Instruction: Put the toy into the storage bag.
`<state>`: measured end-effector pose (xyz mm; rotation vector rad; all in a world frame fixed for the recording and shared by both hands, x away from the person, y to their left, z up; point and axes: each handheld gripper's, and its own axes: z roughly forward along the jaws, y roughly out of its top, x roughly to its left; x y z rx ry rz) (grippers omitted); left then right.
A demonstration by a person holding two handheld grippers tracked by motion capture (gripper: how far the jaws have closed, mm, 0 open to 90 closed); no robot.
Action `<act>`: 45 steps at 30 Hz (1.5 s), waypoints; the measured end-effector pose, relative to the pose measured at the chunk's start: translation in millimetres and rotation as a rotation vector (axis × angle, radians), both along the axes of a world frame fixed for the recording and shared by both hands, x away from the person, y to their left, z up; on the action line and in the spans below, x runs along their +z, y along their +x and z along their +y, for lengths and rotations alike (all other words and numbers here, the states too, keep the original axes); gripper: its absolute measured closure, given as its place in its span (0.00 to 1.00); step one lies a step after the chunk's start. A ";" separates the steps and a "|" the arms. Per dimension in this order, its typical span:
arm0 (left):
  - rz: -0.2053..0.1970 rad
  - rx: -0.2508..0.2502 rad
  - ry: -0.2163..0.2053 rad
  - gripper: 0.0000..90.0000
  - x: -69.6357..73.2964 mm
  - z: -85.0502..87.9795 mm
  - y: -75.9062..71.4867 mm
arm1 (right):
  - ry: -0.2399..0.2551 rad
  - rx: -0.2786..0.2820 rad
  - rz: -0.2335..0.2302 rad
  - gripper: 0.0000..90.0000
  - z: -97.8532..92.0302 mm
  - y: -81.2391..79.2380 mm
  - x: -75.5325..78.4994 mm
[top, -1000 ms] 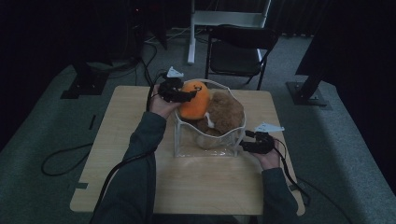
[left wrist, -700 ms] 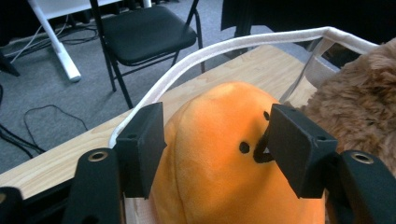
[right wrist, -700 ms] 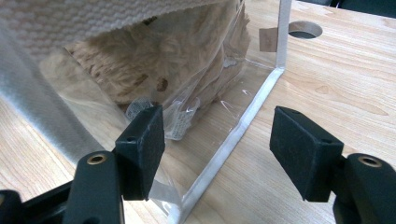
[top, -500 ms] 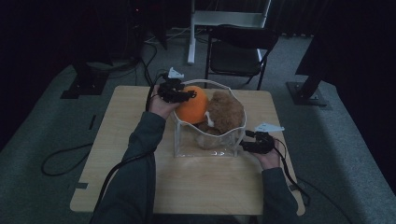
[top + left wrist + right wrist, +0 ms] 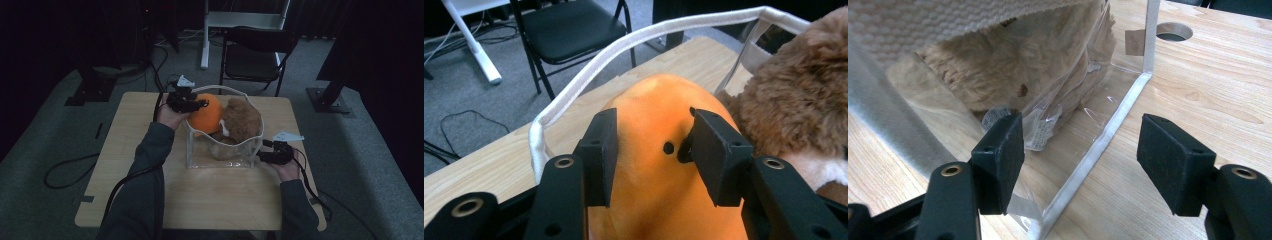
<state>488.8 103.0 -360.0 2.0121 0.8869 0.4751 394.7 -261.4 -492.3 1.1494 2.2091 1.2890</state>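
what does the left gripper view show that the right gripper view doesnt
Left gripper view: the left gripper with its jaws pressing on the orange plush, having just been closing; also a black chair on the floor.

Right gripper view: the right gripper with open jaws at the clear bag's corner seam, and a round hole in the table.

Both: the brown plush, the bag's white rim and the wooden table.

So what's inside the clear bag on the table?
The clear bag holds an orange plush toy and a brown plush toy, both sticking out above the rim. The left tongs are squeezing the orange one. Anything beneath the toys is covered.
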 end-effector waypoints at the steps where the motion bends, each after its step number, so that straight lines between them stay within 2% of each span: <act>1: -0.002 0.001 -0.003 0.59 0.3 1.0 -0.7 | 0.000 -0.001 0.000 0.38 0.0 -0.1 0.0; 14: -0.041 0.049 -0.078 0.53 7.6 30.5 -12.3 | -0.001 -0.001 0.000 0.38 -0.6 -0.4 -0.1; 22: -0.047 0.086 -0.088 0.51 5.1 50.2 -18.3 | 0.001 -0.001 0.000 0.38 -0.8 -0.2 -0.3; 29: -0.047 0.108 -0.097 0.50 1.3 60.4 -22.6 | 0.000 -0.002 0.000 0.38 -1.0 -0.2 -0.4; 41: -0.037 0.160 -0.128 0.49 -14.0 82.9 -33.1 | -0.003 -0.003 0.001 0.37 -1.5 -0.1 -0.8; 45: -0.016 0.183 -0.137 0.49 -26.4 93.0 -36.4 | -0.004 -0.004 0.001 0.37 -1.5 0.2 -1.0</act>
